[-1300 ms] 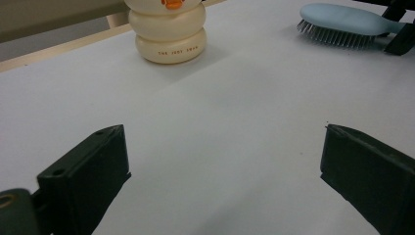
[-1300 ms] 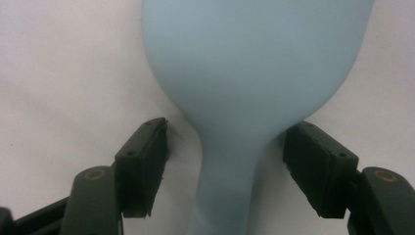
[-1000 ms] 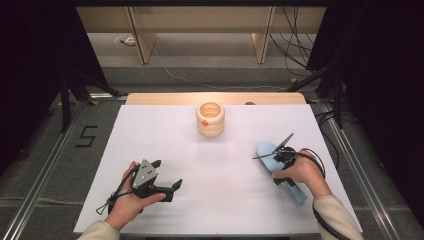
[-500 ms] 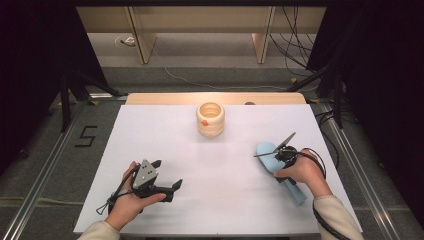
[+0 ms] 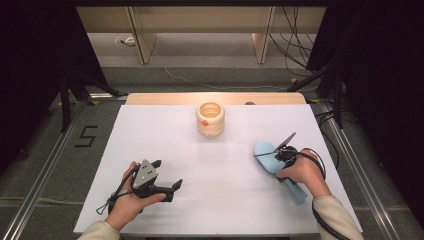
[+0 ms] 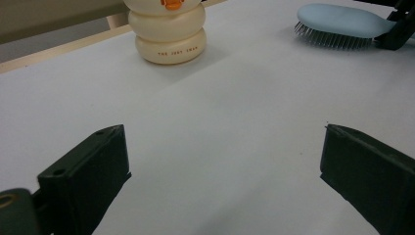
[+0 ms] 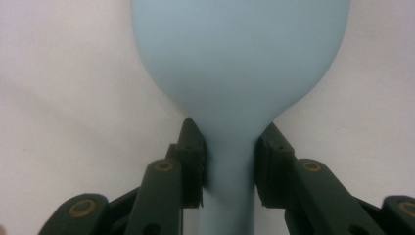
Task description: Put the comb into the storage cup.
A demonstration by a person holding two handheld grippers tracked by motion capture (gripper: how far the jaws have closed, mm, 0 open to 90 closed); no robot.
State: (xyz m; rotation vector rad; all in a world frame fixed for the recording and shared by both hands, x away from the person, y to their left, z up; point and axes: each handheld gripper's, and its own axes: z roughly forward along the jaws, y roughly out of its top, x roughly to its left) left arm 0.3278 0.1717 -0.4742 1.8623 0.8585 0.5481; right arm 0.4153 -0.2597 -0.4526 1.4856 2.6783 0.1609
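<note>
The pale blue plastic hairbrush (image 5: 272, 159) lies bristles-down on the white table (image 5: 210, 200), at its right side w/ the oval head pointing toward the middle. Right gripper (image 7: 228, 161) has just been closing; in the right gripper view its two black jaws sit either side of the brush's narrow neck, where head meets handle, pads look pressed against it, though the left contact is in shadow so not 100% sure. Handle runs back under the right hand (image 5: 300, 172).

Left gripper (image 5: 167, 175) rests low near the table's front left, held in the left hand (image 5: 127, 205); jaws spread wide, nothing btwn them.

A cream ring-stacked ceramic pot w/ an orange mark (image 5: 210, 119) stands upright at the far centre, well apart from both grippers.
</note>
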